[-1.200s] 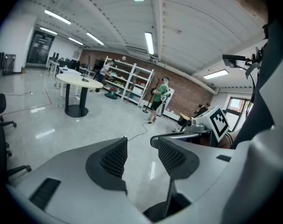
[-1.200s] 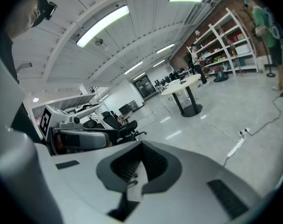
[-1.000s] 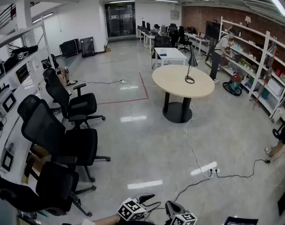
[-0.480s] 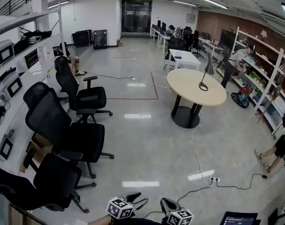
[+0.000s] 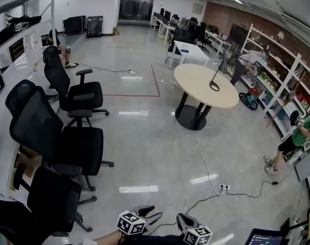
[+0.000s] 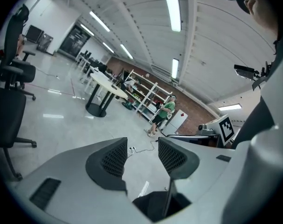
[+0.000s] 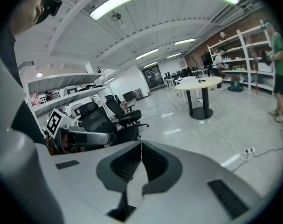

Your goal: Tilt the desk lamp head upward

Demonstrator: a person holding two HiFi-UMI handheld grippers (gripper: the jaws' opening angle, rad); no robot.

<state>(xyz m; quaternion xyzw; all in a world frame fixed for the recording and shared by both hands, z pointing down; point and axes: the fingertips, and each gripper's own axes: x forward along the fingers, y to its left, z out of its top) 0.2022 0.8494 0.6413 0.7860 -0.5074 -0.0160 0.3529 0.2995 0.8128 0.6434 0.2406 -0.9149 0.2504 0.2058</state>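
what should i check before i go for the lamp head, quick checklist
1. Desk lamp within reach: not ok, it stands on the round table, far across the floor.
2. Left gripper open and empty: ok.
3. Right gripper ready to grasp: not ok, jaws shut with nothing between them.
4. Walking path: not ok, a floor cable runs out from the table.
5. Lamp head's present tilt: cannot tell, too small from here.
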